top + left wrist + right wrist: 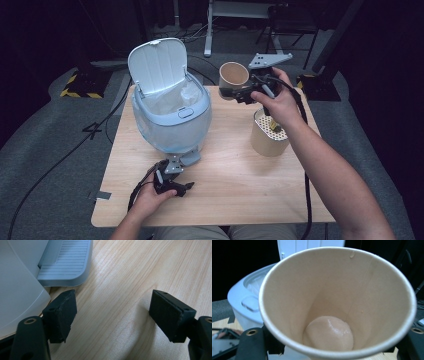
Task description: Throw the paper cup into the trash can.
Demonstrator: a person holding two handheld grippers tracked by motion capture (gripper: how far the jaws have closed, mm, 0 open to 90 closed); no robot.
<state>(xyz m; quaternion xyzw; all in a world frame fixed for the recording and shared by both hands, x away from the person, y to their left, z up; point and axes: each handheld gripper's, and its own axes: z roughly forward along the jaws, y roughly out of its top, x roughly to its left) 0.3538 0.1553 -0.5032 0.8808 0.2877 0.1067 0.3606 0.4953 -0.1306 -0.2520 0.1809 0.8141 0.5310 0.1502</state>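
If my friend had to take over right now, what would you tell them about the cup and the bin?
Right gripper: shut on the paper cup, held tipped in the air beside the bin; the cup looks empty.
Left gripper: open, holds nothing, low over the table by the bin's pedal.
Bin: lid up, liner inside.
A perforated tan holder stands on the table.
Done: cup lifted. Left, probably: drop it into the bin.

Paper cup (337, 302) clamped between the jaws — mouth toward camera, interior empty; white bin (249, 300) behind, lid raised.
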